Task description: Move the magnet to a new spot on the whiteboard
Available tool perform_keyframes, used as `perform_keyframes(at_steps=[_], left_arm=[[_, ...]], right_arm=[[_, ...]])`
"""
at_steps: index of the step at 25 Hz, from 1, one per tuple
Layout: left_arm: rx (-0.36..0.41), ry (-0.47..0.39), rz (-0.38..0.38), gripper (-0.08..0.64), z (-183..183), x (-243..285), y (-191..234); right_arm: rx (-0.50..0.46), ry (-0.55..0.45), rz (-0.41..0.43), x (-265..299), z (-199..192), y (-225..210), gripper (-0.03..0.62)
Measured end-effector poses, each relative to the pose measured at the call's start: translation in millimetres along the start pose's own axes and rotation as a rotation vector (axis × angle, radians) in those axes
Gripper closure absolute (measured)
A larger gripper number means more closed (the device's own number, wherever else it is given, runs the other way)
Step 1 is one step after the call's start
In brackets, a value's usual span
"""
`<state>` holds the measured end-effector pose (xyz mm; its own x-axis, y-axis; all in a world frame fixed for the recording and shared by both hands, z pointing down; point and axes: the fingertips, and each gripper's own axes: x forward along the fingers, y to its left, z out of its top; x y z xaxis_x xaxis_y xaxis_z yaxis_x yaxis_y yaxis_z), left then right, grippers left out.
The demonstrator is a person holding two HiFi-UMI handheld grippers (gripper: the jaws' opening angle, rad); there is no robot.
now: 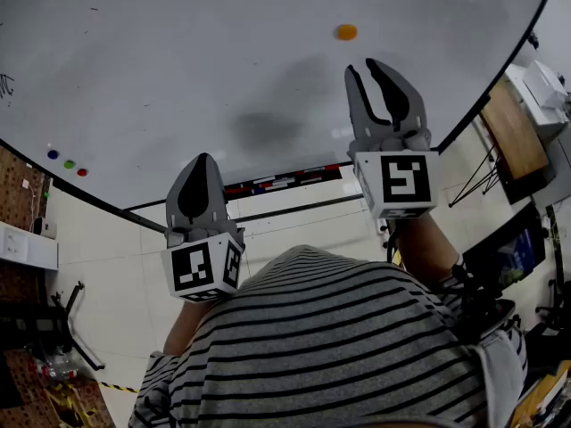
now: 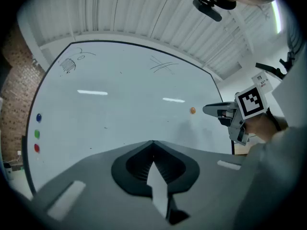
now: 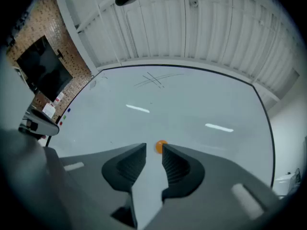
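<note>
Whiteboard (image 1: 178, 78), orange magnet (image 1: 346, 32) just beyond the parted right tool (image 1: 364, 65)

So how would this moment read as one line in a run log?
stage: pre-grasp | right gripper: open, aimed at orange magnet, not touching | left gripper: shut, empty

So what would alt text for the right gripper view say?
An orange magnet on a whiteboard shows just past the tips of the right gripper, whose two dark jaws stand apart. Faint pen marks sit higher on the board.
</note>
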<state>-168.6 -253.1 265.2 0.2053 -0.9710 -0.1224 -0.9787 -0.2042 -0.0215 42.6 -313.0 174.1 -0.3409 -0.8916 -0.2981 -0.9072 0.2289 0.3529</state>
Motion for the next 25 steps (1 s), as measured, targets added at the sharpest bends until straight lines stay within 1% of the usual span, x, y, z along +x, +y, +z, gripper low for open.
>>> perform_keyframes(at_steps=[2,6,8,11,15,21,25], left_arm=[[0.0,-0.01,0.012,0.545,10.8,0.1,7.5],[0.003,-0.025,0.027,0.545,25.5,-0.7,19.1],[0.0,-0.023,0.028,0.545,26.1,-1.6,20.5],[-0.008,-0.024,0.028,0.545,21.1,-0.6,19.8],[-0.015,-0.015,0.024,0.545,11.2,3.4,21.4],[-0.023,-0.022,0.028,0.545,15.4,-5.4,7.9],[-0.048,0.009,0.044,0.545,-2.5,0.2,29.5]], right_arm=[[-0.015,-0.008,-0.038,6.1,10.8,-6.1,0.486],[-0.04,-0.012,-0.111,15.1,25.9,-20.6,0.468],[-0.042,-0.005,-0.134,15.7,25.4,-28.3,0.468],[-0.045,0.011,-0.157,13.1,13.6,-38.4,0.469],[-0.038,0.027,-0.162,19.1,2.3,-41.4,0.469],[-0.043,0.052,-0.17,11.7,-0.6,-54.5,0.476],[-0.037,0.063,-0.144,25.5,-7.6,-33.9,0.468]])
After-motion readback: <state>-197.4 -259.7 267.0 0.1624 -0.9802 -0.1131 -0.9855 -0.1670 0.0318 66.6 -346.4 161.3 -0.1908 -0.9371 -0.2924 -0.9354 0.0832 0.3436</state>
